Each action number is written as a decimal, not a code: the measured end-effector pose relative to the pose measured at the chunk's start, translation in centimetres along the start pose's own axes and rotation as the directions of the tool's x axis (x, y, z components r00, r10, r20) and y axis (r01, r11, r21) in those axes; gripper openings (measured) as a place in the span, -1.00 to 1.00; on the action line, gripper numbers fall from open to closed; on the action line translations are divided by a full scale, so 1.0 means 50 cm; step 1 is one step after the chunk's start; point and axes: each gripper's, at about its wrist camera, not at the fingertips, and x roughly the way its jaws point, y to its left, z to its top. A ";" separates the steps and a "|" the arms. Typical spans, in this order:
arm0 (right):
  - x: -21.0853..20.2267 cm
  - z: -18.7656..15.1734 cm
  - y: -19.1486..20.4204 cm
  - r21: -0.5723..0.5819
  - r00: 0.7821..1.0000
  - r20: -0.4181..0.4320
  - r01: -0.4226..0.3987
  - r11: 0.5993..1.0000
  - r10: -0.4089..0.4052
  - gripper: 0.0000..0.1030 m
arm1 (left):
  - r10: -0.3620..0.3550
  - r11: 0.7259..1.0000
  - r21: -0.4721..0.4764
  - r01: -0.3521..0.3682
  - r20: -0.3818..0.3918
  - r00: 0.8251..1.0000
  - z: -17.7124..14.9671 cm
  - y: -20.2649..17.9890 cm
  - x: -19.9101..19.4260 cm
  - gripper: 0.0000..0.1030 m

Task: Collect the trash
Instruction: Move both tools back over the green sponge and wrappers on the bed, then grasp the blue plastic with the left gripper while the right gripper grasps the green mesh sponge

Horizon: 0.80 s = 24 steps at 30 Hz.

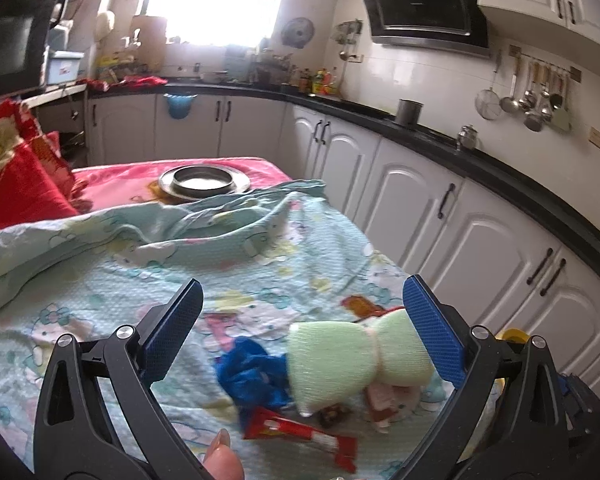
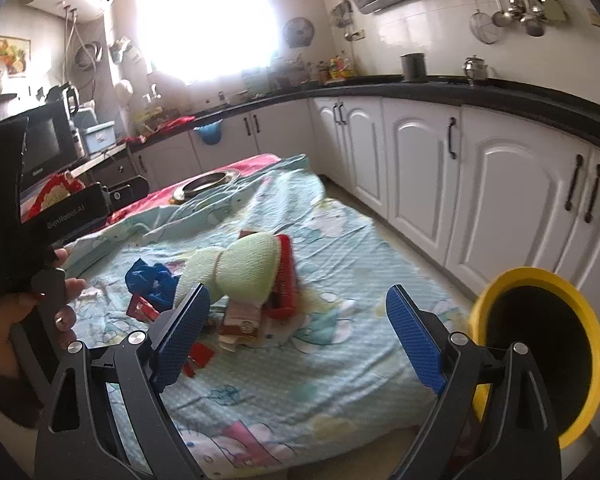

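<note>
Because the trash pile [image 1: 324, 376] lies near, left gripper [image 1: 300, 332] and right gripper [image 2: 296, 336] hover with fingers wide, holding nothing, beside yellow bin [image 2: 540, 360].

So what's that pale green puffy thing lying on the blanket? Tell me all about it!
The pale green thing looks like soft foam netting, pinched in the middle so it makes a bow shape with two puffy ends. It lies on the light blue cartoon blanket, on top of a heap of wrappers. A crumpled blue bag sits against one end, and red wrappers poke out beside it. Neither gripper touches it; the left gripper hangs open around it.
</note>
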 end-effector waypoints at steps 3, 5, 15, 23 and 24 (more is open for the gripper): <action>0.024 0.006 0.015 0.000 1.000 -0.013 -0.014 1.000 0.014 0.69 | 0.020 0.999 -0.026 -0.020 -0.011 1.000 0.000 0.032 0.005 0.79; 0.038 0.007 0.022 -0.001 1.000 -0.021 -0.017 1.000 0.017 0.69 | 0.028 0.998 -0.049 -0.029 -0.024 0.999 0.000 0.055 0.011 0.79; 0.117 0.016 0.031 0.045 0.995 -0.085 -0.041 0.998 0.045 0.69 | -0.005 0.992 -0.127 -0.011 -0.121 0.993 -0.020 0.134 0.039 0.78; 0.160 0.018 0.033 0.082 0.989 -0.124 -0.072 0.994 0.082 0.59 | -0.084 0.989 -0.141 0.055 -0.210 0.974 -0.054 0.141 0.060 0.62; 0.163 0.018 0.034 0.084 0.988 -0.127 -0.077 0.993 0.087 0.55 | -0.087 0.988 -0.140 0.057 -0.217 0.972 -0.057 0.140 0.063 0.58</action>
